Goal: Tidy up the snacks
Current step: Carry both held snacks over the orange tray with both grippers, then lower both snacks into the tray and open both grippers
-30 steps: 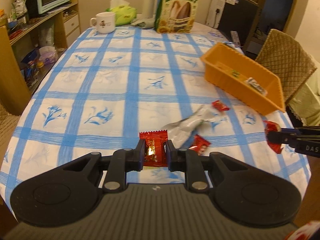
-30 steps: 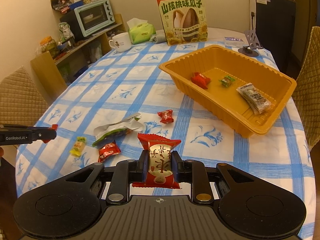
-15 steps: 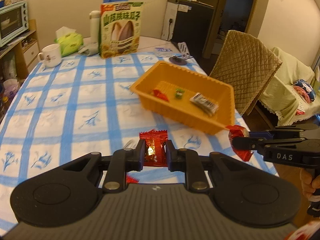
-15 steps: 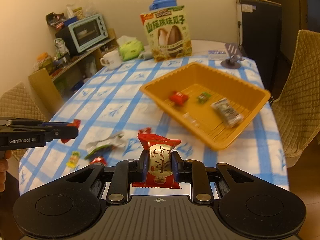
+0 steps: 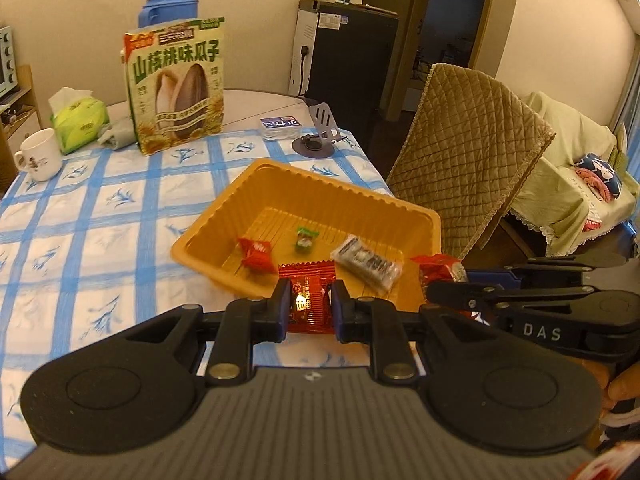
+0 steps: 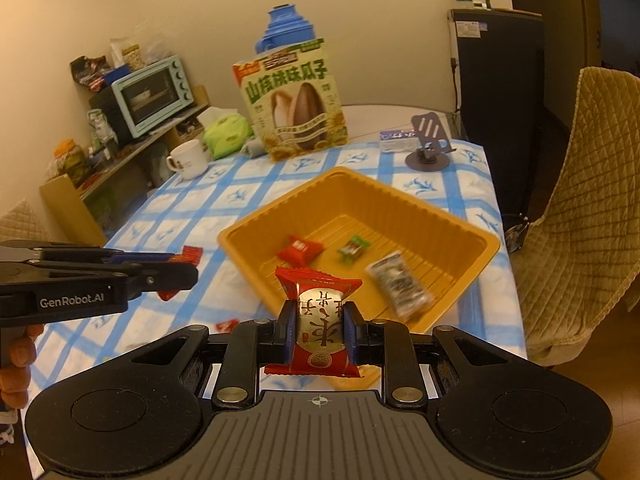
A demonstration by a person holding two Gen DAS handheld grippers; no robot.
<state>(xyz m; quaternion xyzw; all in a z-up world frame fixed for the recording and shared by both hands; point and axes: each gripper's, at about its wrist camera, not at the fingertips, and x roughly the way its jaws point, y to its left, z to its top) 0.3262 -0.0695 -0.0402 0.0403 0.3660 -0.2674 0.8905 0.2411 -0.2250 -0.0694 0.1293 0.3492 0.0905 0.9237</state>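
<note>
Left gripper [image 5: 307, 307] clamped on a small red square packet [image 5: 306, 300], held flat-face toward the camera, serrated top edge up, no clear long axis. It sits above the near rim of the orange tray [image 5: 280, 176]. Right gripper [image 6: 318, 328] clamped on a red-and-silver snack pack [image 6: 320, 320], long axis upright between the fingers, crimped ends at top and bottom, printed face toward the camera with its characters reading upside down. It too is at the tray's near edge, held off the table. In the left view the right gripper comes in from the right side, its pack just past the tray's right corner. Tray stands on the blue-checked tablecloth [image 5: 80, 208], turned corner-on to both cameras. Inside: a red wrapped candy [image 6: 300, 250] at the left, a small green candy [image 6: 353, 247] in the middle, a clear dark-printed packet [image 6: 398, 286] at the right, long axis running along the tray toward the near side; the three lie apart from each other. Loose red candies on the cloth left of the tray, partly hidden by the left gripper. Big sunflower-seed box [image 5: 176, 84] upright at the far end, white mug [image 5: 40, 154] and green tissue pack [image 5: 78, 120] to its left.
</note>
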